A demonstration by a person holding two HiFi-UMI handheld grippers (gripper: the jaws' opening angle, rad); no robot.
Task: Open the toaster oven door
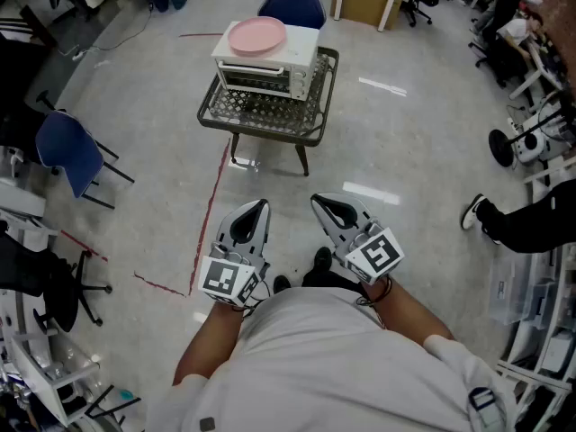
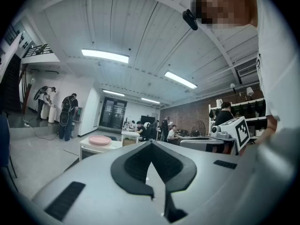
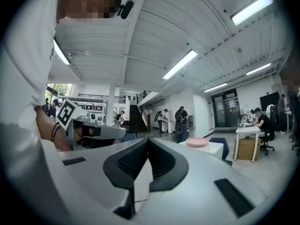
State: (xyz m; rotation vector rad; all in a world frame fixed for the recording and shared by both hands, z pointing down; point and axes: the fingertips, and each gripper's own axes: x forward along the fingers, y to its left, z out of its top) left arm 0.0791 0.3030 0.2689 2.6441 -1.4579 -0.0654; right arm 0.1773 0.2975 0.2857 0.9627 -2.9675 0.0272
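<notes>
A white toaster oven (image 1: 266, 64) with its door closed stands on a dark wire table (image 1: 317, 106) some way ahead of me, a pink plate (image 1: 256, 36) on its top. I hold both grippers level close to my body, well short of the table. The left gripper (image 1: 261, 206) is shut with nothing in it, and so is the right gripper (image 1: 317, 201). In the left gripper view the oven (image 2: 96, 147) shows small at the left beyond the jaws of the left gripper (image 2: 150, 144). The right gripper view has the plate (image 3: 197, 142) and oven (image 3: 208, 149) to the right of the right gripper (image 3: 148, 140).
A blue chair (image 1: 292, 7) stands behind the table and another blue chair (image 1: 70, 151) at the left. Red tape lines (image 1: 209, 214) mark the grey floor. A seated person's leg and shoe (image 1: 475, 212) reach in at the right, near shelving (image 1: 531, 304). People and desks fill the background.
</notes>
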